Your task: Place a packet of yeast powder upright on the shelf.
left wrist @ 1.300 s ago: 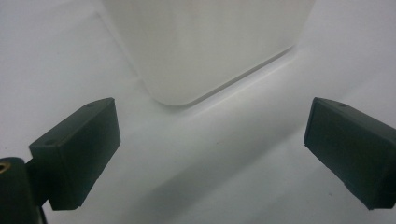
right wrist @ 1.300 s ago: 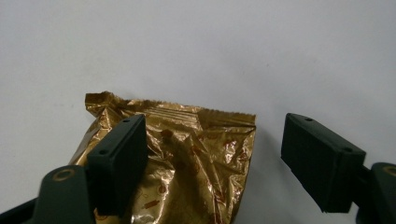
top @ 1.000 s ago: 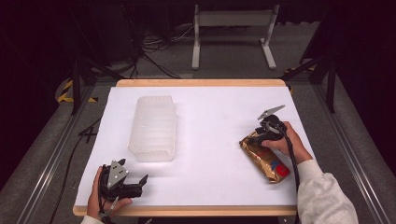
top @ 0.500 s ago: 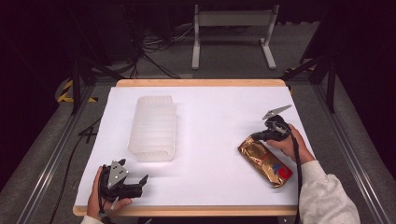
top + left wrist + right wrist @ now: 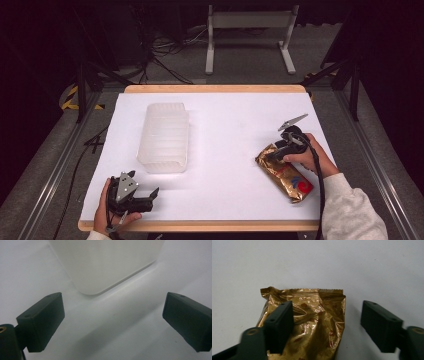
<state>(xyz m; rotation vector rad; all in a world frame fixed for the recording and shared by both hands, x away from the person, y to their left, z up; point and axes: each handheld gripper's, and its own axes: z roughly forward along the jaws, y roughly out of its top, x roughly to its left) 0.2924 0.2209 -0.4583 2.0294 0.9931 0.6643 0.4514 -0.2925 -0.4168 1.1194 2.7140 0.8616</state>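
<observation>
Right hand-held gripper [image 5: 327, 322] spread wide over gold bag [image 5: 312, 322]; left hand-held gripper [image 5: 112, 320] spread wide near tub [image 5: 107, 262].

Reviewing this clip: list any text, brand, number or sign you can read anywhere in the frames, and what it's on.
None can be read.
Gold snack bag: a red and blue mark near its near end in the high view, too small to read; the right gripper view shows only brown specks and crinkled foil, no letters.
Translucent plastic container: no label visible.
Yellow and black hazard stripes on the floor: a marking, no words.
</observation>
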